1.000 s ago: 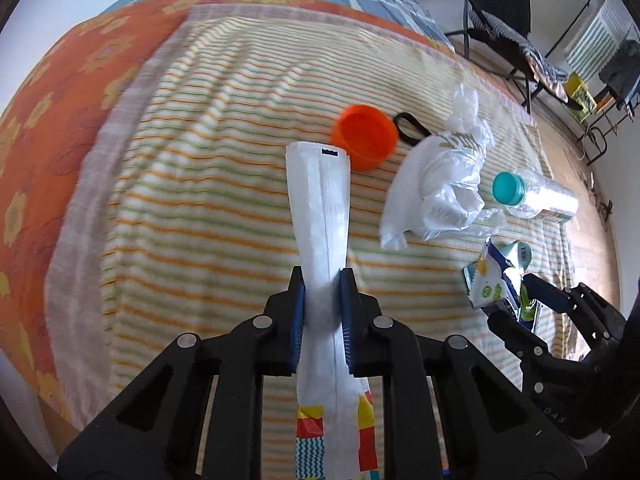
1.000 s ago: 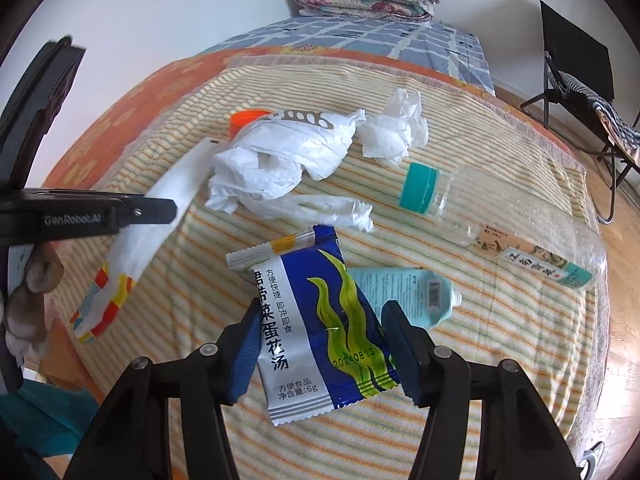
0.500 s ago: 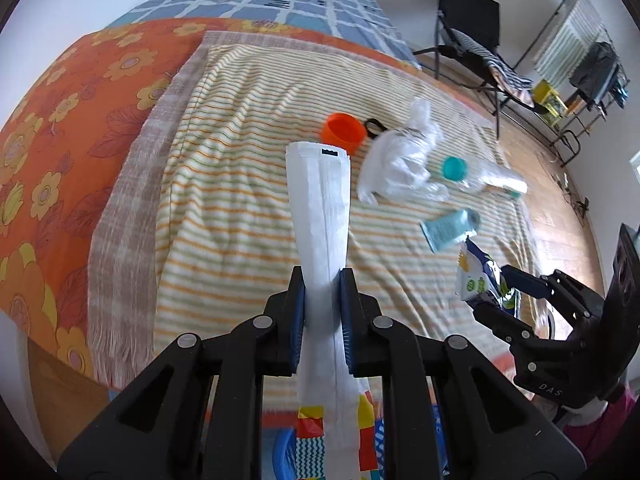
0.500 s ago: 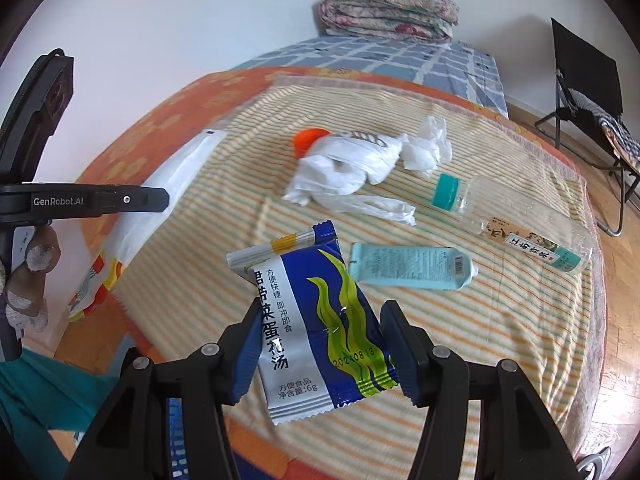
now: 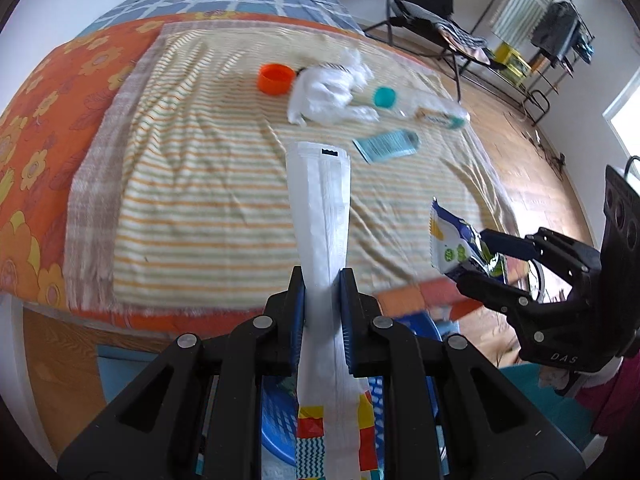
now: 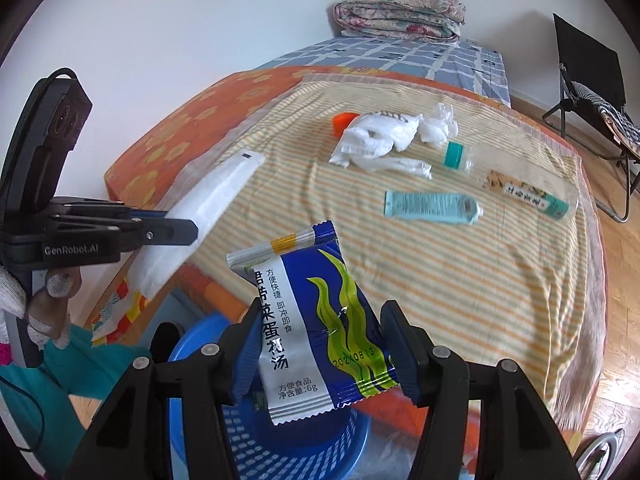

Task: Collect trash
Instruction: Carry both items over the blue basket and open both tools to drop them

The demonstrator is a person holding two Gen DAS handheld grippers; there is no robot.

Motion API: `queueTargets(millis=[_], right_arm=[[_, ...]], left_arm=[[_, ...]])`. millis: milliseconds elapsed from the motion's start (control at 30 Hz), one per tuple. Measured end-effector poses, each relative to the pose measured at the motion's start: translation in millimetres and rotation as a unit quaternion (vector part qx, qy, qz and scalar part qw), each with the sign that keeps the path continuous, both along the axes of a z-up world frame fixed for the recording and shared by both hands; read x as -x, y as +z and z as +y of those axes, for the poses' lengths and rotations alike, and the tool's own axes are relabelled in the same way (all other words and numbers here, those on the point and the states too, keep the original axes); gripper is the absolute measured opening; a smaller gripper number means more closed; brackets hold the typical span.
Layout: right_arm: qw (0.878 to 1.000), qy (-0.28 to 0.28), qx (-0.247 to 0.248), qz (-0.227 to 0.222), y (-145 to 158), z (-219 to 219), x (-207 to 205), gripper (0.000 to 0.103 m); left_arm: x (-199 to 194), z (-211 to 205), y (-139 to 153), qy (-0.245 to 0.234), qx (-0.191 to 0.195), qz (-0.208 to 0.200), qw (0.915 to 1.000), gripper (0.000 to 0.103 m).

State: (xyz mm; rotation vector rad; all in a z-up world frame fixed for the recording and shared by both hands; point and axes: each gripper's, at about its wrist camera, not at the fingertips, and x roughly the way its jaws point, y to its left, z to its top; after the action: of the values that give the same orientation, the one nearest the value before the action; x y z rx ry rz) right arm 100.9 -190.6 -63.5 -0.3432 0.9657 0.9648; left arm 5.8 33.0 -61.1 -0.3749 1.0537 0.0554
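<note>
White walls, wooden floor, black folding chair (daylit room)

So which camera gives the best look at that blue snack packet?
The right wrist view: the blue snack packet faces the camera, its print readable, pinched in the right tongs. The left wrist view shows it small, edge-on and crumpled at the right.

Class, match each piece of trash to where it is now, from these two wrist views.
Things:
1. white wrapper
2. blue soup packet
3. teal tube
4. orange cap

Places:
A. lying on the striped blanket, near the bottle
B. clamped in the left tool
C. beside the crumpled white bag
D. clamped in the right tool

Pairs: 1-B, 2-D, 3-A, 4-C
</note>
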Motion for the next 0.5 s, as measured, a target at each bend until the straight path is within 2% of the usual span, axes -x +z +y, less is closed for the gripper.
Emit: queueTargets(millis=[167,500], right_arm=[[1.0,0.002,0.002,0.005,-4.1,-14.6,17.0,0.06],[0.999,0.011,0.024,0.025,-29.1,-27.9,45.1,0.06]], left_arm=[[19.6,-15.2,-8.2,-0.012,0.008,0.007,0.9999,0.015],[47.6,-38.8,-43.6,-0.037,0.028,0.051,0.9976,0.015]])
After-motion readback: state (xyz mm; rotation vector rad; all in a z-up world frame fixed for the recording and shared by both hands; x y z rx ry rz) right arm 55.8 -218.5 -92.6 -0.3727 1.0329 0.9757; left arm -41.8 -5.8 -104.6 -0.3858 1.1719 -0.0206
